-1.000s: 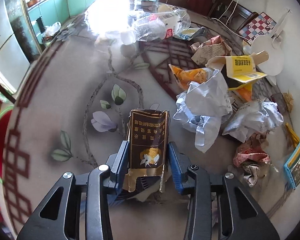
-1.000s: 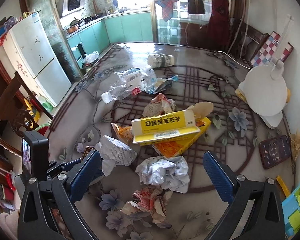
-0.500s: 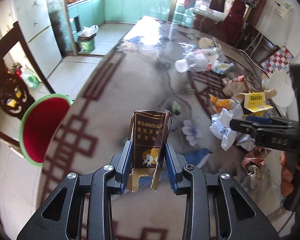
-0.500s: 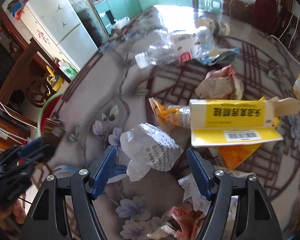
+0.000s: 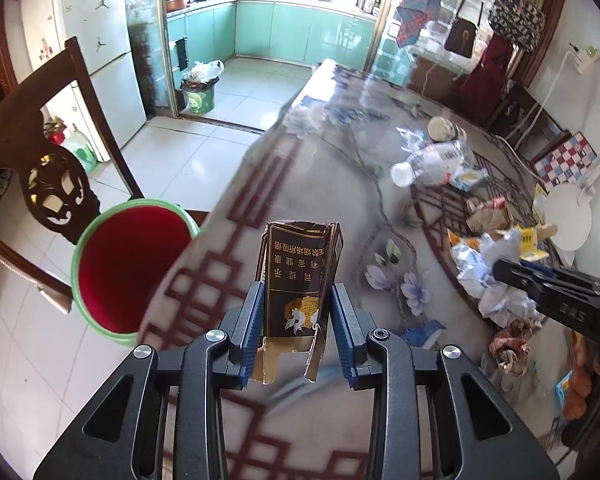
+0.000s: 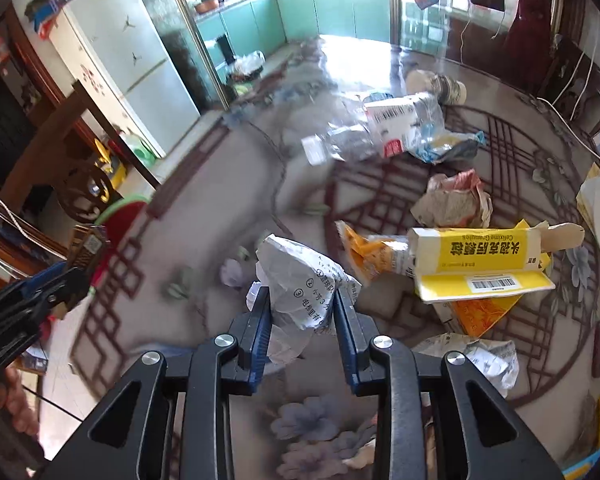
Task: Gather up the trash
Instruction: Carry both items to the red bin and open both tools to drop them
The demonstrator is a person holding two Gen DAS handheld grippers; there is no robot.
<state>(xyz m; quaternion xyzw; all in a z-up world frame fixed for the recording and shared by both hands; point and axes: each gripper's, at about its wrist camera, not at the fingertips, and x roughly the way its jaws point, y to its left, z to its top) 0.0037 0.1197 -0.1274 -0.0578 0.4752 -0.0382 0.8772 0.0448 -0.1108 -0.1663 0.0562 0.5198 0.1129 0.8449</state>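
- Bin [image 5: 128, 264]: green rim, red inside, standing on the tiled floor at the left, just beside the table edge and in front of a dark wooden chair [image 5: 48, 168].
- Left gripper [image 5: 298, 320]: its blue fingers are clamped on a dark brown cigarette pack [image 5: 298, 276], one pad on each side. The pack stands upright between them, its torn gold end toward the camera. It is held above the left part of the table [image 5: 308, 184], with the bin to its left.
- Right gripper [image 6: 302, 316]: its jaws are closing, and both pads press against a crumpled white printed paper [image 6: 300, 280] between them. The paper bulges out past the fingertips.
- In the right wrist view, the left gripper and its pack appear at the far left, near the bin's rim.
- Remaining trash on the table, right of the held paper: an orange wrapper [image 6: 364, 252] lying partly under an opened yellow medicine box [image 6: 484, 260]; a second crumpled white paper [image 6: 476, 356] nearer the camera.
- Farther away: a crumpled brownish paper [image 6: 456, 200], a crushed clear plastic bottle [image 6: 372, 132] with a white label, and a paper cup [image 6: 440, 84] lying on its side.
- A white round object [image 5: 568, 216] sits at the far right of the table.
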